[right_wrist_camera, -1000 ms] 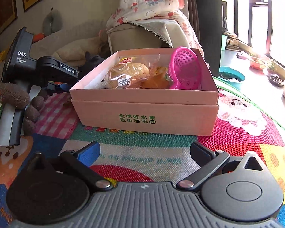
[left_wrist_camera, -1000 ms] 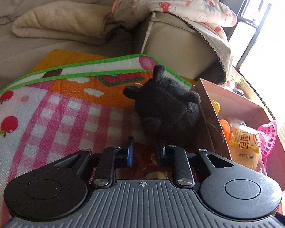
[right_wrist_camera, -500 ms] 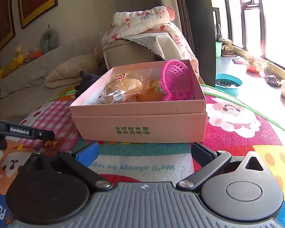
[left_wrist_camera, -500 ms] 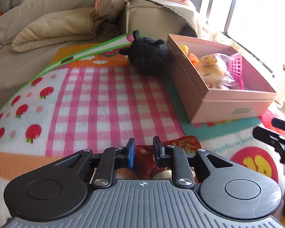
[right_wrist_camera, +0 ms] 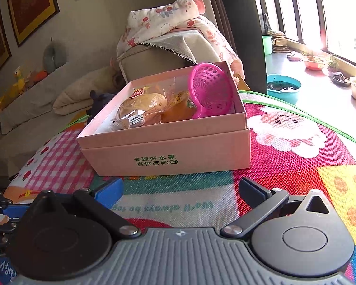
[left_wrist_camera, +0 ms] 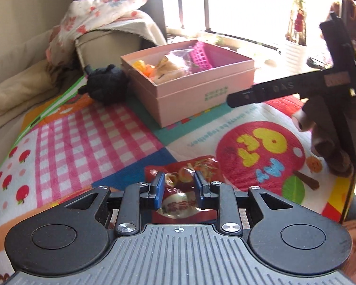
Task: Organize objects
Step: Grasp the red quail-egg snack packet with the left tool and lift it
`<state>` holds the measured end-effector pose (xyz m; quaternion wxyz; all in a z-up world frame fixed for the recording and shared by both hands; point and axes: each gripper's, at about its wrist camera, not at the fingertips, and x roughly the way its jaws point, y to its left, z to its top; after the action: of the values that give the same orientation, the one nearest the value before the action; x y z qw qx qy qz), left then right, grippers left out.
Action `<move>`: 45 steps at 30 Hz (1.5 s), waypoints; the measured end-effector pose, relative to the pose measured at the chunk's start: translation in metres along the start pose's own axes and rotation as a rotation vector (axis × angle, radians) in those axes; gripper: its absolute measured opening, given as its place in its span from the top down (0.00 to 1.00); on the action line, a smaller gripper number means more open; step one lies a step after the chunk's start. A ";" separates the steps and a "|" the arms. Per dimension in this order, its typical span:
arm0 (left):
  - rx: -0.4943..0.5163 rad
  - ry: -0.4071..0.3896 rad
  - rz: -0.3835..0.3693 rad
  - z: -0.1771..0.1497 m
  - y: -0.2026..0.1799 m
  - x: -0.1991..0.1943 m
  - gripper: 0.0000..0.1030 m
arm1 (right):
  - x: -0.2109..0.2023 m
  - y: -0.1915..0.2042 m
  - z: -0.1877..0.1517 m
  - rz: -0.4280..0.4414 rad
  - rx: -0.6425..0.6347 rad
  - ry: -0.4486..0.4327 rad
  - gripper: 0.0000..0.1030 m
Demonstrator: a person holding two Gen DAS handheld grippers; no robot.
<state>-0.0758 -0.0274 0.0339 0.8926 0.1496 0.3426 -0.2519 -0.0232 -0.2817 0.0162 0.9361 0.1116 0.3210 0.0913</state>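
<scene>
My left gripper (left_wrist_camera: 179, 182) is shut on a red snack packet (left_wrist_camera: 185, 185), its two blue pads pinching the packet above the colourful play mat (left_wrist_camera: 87, 137). The pink cardboard box (left_wrist_camera: 189, 87) stands ahead, holding wrapped bread, an orange pack and a pink plastic basket (left_wrist_camera: 200, 55). My right gripper (right_wrist_camera: 180, 190) is open and empty, low over the mat just in front of the box (right_wrist_camera: 168, 147). It also shows in the left wrist view (left_wrist_camera: 296, 87) at the right. A black plush toy (left_wrist_camera: 106, 87) lies against the box's left side.
A beige sofa (left_wrist_camera: 23, 54) with a folded blanket and a floral quilt (right_wrist_camera: 168, 21) runs behind the mat. A teal basin (right_wrist_camera: 283, 87) and plant pots stand on the floor by the windows at the right.
My left gripper has swung right and drawn back with the red packet, so the box and the right gripper are now in front of it. The right gripper rose slightly and stays open.
</scene>
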 end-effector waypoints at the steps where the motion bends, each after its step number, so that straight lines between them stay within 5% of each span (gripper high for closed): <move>1: 0.006 0.005 -0.008 0.000 -0.002 -0.001 0.72 | 0.001 -0.001 0.000 0.001 0.003 0.003 0.00; 9: -0.108 0.072 -0.011 -0.015 -0.002 -0.032 0.70 | 0.001 -0.003 0.001 0.010 0.021 0.003 0.00; 13: -0.130 0.174 -0.128 -0.029 -0.009 -0.027 0.70 | 0.000 -0.004 0.000 0.014 0.028 -0.002 0.00; 15: -0.123 0.149 -0.123 -0.026 -0.018 -0.020 0.57 | 0.000 -0.005 0.000 0.015 0.030 -0.001 0.00; 20: -0.207 0.109 -0.154 -0.005 -0.030 0.008 0.48 | 0.000 -0.009 0.001 0.016 0.053 0.000 0.00; 23: -0.159 0.113 -0.167 0.004 -0.044 0.016 0.27 | 0.001 -0.013 0.002 0.025 0.074 0.007 0.00; 28: 0.006 0.072 -0.155 0.010 -0.052 -0.013 0.38 | 0.000 -0.016 0.001 0.039 0.093 0.006 0.00; 31: 0.100 -0.002 -0.016 0.017 -0.042 -0.030 0.38 | 0.000 -0.017 0.002 0.046 0.103 0.006 0.00; 34: 0.168 0.021 0.055 0.023 -0.028 -0.018 0.38 | 0.000 -0.018 0.002 0.051 0.110 0.007 0.00; 39: 0.189 0.097 0.024 0.030 -0.009 0.016 0.36 | -0.001 -0.019 0.002 0.057 0.121 0.005 0.00; 45: 0.112 0.127 -0.103 0.028 0.007 0.031 0.25 | 0.000 -0.019 0.001 0.059 0.124 0.007 0.00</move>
<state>-0.0374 -0.0448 0.0335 0.8452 0.1974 0.3912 -0.3061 -0.0207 -0.3005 0.0124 0.9231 0.1786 0.3258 0.0992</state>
